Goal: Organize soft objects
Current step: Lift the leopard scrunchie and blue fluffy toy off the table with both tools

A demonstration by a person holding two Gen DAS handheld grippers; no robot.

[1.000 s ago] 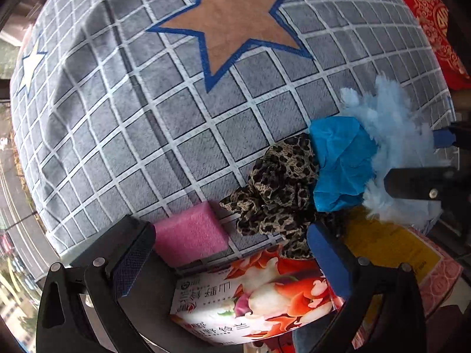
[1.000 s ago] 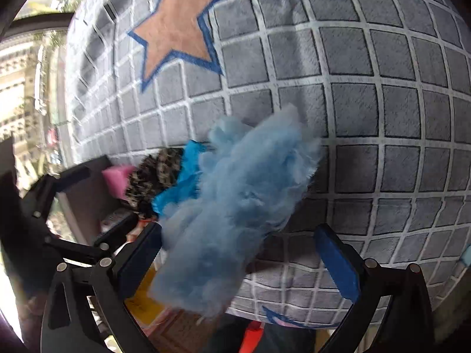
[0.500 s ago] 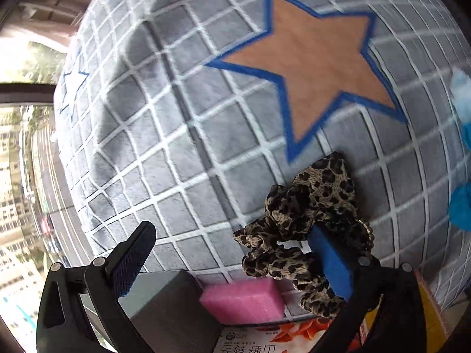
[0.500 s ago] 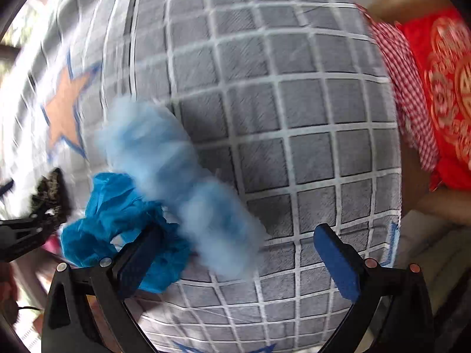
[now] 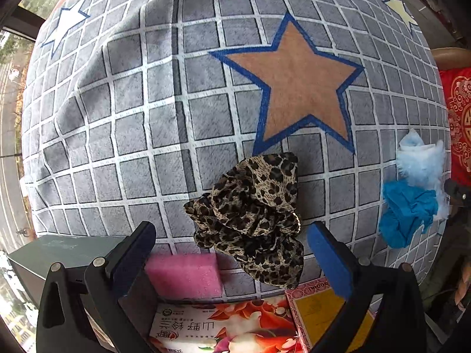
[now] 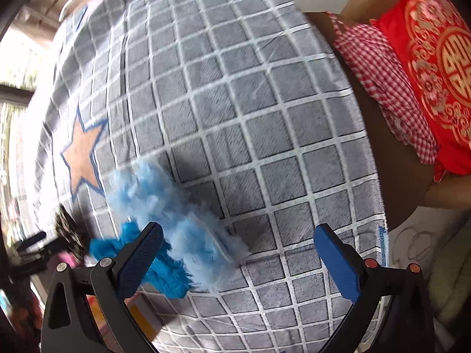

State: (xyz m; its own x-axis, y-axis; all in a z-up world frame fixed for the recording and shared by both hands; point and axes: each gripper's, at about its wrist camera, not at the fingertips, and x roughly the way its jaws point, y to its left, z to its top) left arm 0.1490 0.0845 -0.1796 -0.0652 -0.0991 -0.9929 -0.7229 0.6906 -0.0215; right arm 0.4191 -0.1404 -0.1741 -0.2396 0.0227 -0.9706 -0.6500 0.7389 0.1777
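A leopard-print scrunchie (image 5: 253, 214) lies on the grey checked blanket (image 5: 147, 117), just beyond and between the fingers of my open left gripper (image 5: 229, 253). A pink sponge (image 5: 185, 275) rests at the blanket's near edge, close to the left finger. A fluffy light-blue piece (image 5: 421, 161) and a bright blue scrunchie (image 5: 407, 214) lie together at the right. In the right wrist view the fluffy light-blue piece (image 6: 182, 220) and the blue scrunchie (image 6: 164, 267) sit by the left finger of my open right gripper (image 6: 238, 256), which holds nothing.
A flowered tissue pack (image 5: 223, 329) and a yellow-and-red box (image 5: 318, 309) sit below the blanket's near edge, beside a grey box (image 5: 59, 256). A red embroidered cloth (image 6: 435, 58) over red-checked fabric (image 6: 391, 88) lies at the right. An orange star (image 5: 294, 85) marks the blanket.
Both views have shifted. The left gripper has drawn back, so the leopard scrunchie now lies in front of its fingers. The right gripper swung right; the blue pieces sit lower left.
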